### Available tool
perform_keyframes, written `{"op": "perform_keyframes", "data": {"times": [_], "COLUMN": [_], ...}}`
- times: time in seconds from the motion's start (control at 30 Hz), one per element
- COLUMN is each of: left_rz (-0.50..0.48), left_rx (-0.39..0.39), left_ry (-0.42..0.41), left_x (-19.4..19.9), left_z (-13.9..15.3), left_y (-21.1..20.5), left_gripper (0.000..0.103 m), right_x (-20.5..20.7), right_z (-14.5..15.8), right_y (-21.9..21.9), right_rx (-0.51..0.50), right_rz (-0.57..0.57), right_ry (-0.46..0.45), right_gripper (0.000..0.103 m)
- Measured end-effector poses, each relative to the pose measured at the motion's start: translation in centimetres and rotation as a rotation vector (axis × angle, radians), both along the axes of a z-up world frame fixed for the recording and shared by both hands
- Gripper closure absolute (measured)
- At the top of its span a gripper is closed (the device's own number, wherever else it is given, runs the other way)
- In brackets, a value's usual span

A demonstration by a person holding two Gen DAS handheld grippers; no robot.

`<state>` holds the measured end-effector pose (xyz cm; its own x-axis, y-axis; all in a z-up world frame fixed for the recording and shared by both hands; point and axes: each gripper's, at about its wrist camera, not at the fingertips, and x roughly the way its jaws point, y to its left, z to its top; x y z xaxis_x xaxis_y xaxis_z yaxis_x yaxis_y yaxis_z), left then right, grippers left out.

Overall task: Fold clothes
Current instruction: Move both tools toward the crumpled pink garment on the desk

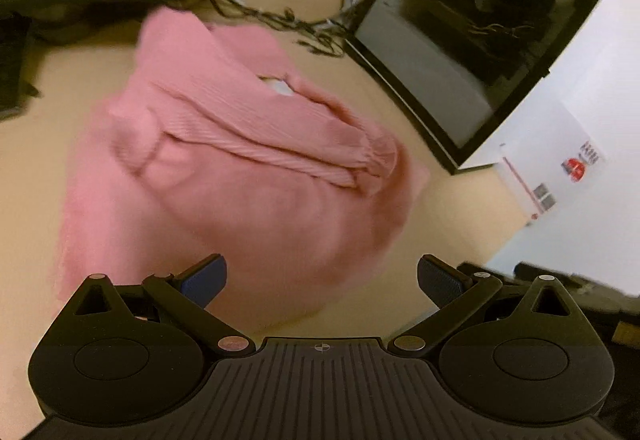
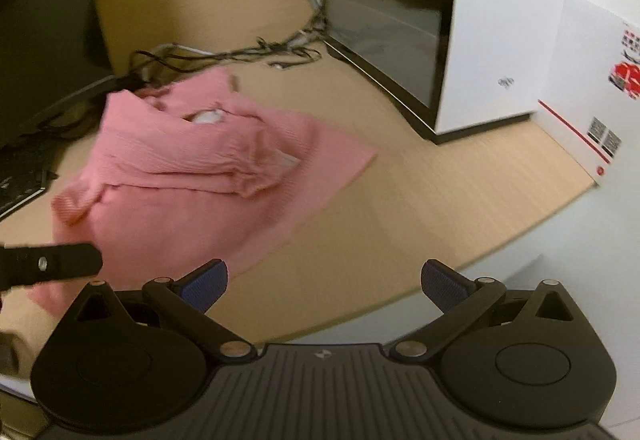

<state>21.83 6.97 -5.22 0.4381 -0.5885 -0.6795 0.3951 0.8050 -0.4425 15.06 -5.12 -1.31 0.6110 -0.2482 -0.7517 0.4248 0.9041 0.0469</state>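
Note:
A pink ribbed knit garment [image 1: 224, 168] lies partly folded on the light wooden table [image 1: 452, 224], with a sleeve laid across its top and a white label at the collar. My left gripper [image 1: 322, 282] is open and empty, hovering just above the garment's near edge. In the right wrist view the same garment [image 2: 200, 176] lies left of centre. My right gripper [image 2: 324, 286] is open and empty, over bare table to the right of the garment's near corner. A black part of the left gripper [image 2: 52, 264] shows at the left edge.
A white computer case with a dark glass side [image 2: 420, 20] stands at the back right. A white box with red print [image 2: 600, 88] stands beside it. Tangled cables [image 2: 240, 52] lie behind the garment. A keyboard [image 2: 20, 176] and a monitor stand are at the left.

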Motion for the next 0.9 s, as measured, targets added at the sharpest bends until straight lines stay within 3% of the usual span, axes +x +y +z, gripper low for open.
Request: {"op": "perform_keyframes", "data": {"times": [0.07,0.23,0.37,0.5,0.63,0.77,0.9], "left_rz": [0.012,0.077,0.152,0.176,0.221,0.226,0.207], "left_rx": [-0.037,-0.096,0.011,0.021,0.052,0.087,0.133], "left_ry": [0.029,-0.012,-0.027,0.034,0.087,0.091,0.077], "left_x": [1.4,3.9,5.7,7.7,8.7,8.6,8.1], "left_z": [-0.5,-0.6,-0.6,-2.0,-3.3,-4.0,-3.9], "left_y": [-0.3,-1.1,-2.6,-3.4,-3.8,-4.3,-5.0], "left_gripper": [0.0,0.0,0.0,0.0,0.0,0.0,0.0], "right_x": [0.6,4.5,9.9,15.2,19.8,20.9,19.2], "right_z": [0.0,-0.5,-1.3,-2.7,-5.0,-6.6,-6.2], "right_y": [-0.7,-3.1,-5.3,-7.3,-9.4,-10.8,-10.9], "right_rx": [0.0,0.05,0.181,0.209,0.369,0.467,0.446], "right_rz": [-0.005,0.063,0.199,0.314,0.352,0.368,0.398], "right_ry": [0.017,0.005,-0.034,-0.095,-0.063,-0.025,0.015], "right_gripper": [0.0,0.0,0.0,0.0,0.0,0.0,0.0]}}
